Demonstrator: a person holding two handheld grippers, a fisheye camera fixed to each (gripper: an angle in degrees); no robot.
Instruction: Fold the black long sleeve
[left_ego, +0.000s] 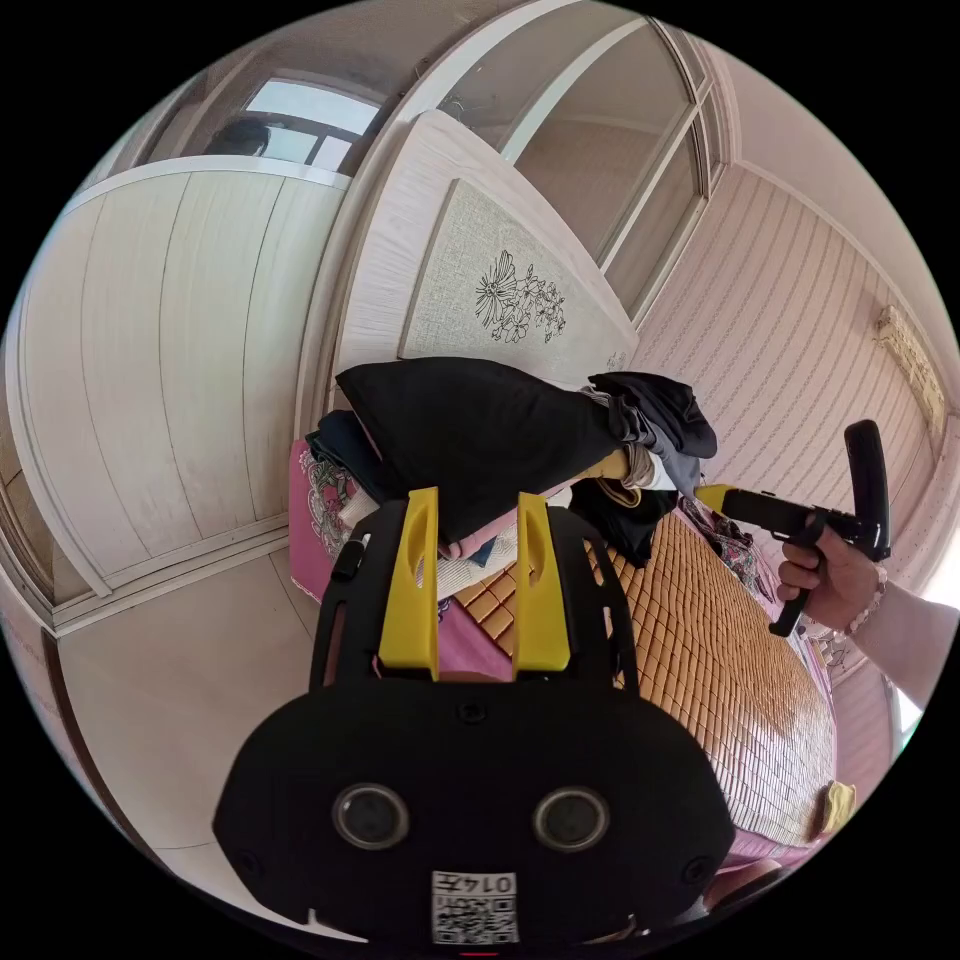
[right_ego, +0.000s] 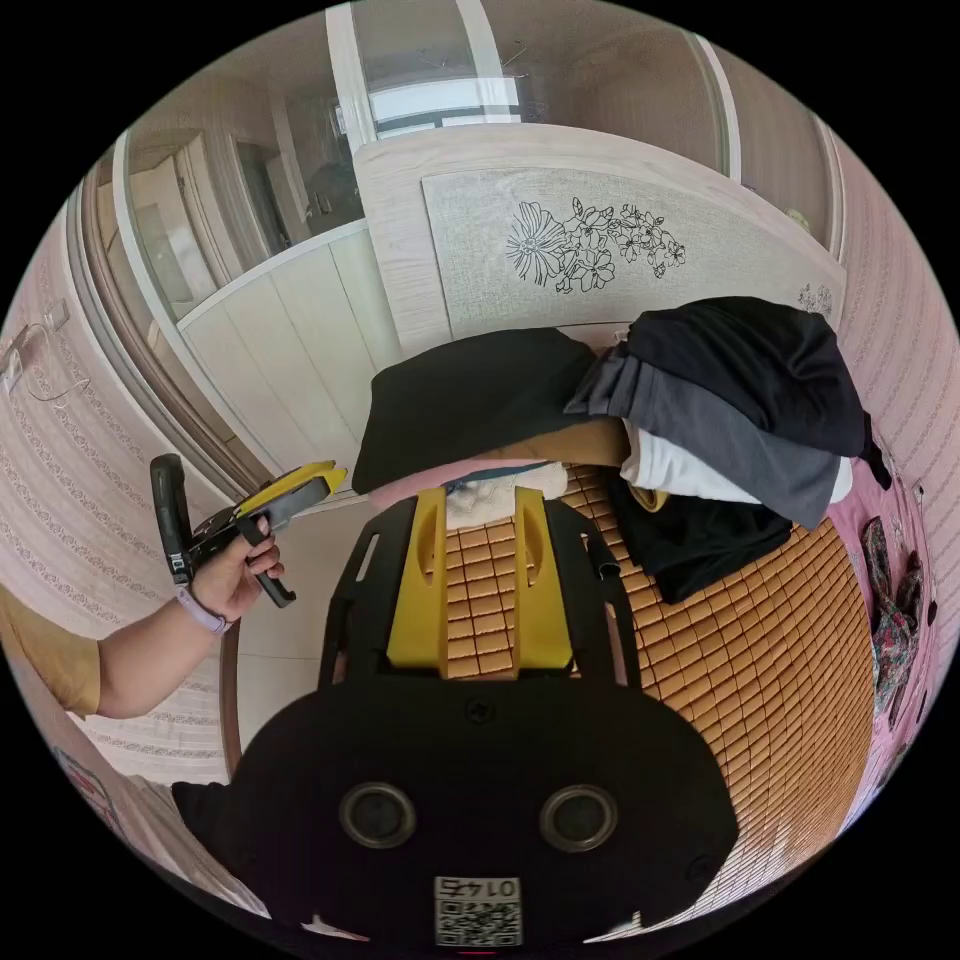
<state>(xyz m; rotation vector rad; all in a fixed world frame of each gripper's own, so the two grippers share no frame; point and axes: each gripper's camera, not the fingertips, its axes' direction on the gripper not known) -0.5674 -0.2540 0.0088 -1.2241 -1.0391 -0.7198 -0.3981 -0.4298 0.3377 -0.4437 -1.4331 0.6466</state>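
Reaching comes first: both grippers hang in the air over the bed, nothing between the jaws of either. Left gripper (left_ego: 478, 520) has its yellow jaws parted, framing the near edge of a black garment (left_ego: 480, 440) that lies on the pile at the headboard end. Right gripper (right_ego: 480, 545) is likewise released, jaws apart over the bare mat (right_ego: 760, 700).

Judgement: the fold has not begun; the step in hand is picking the black long sleeve out of the clothes. You have two dark candidates: the smooth black piece (right_ego: 470, 400) on the left stack, and the black item topping the heap (right_ego: 740, 400) of grey and white clothes beside it. I cannot tell from these views which one has long sleeves; no sleeve or cuff shows clearly.

To do it well:
- Confirm the garment before you bite; look for a cuff or collar.
- Take only the top layer. Pink and white cloth sits directly under the black piece, so pinch shallow at the edge.
- Bring it onto the open mat, where there is room to spread it flat.
- Grip two separate points, one per gripper, so it hangs open.

Appearance: matte black, soft, draped in a low dome, edge curling over the stack beneath it.
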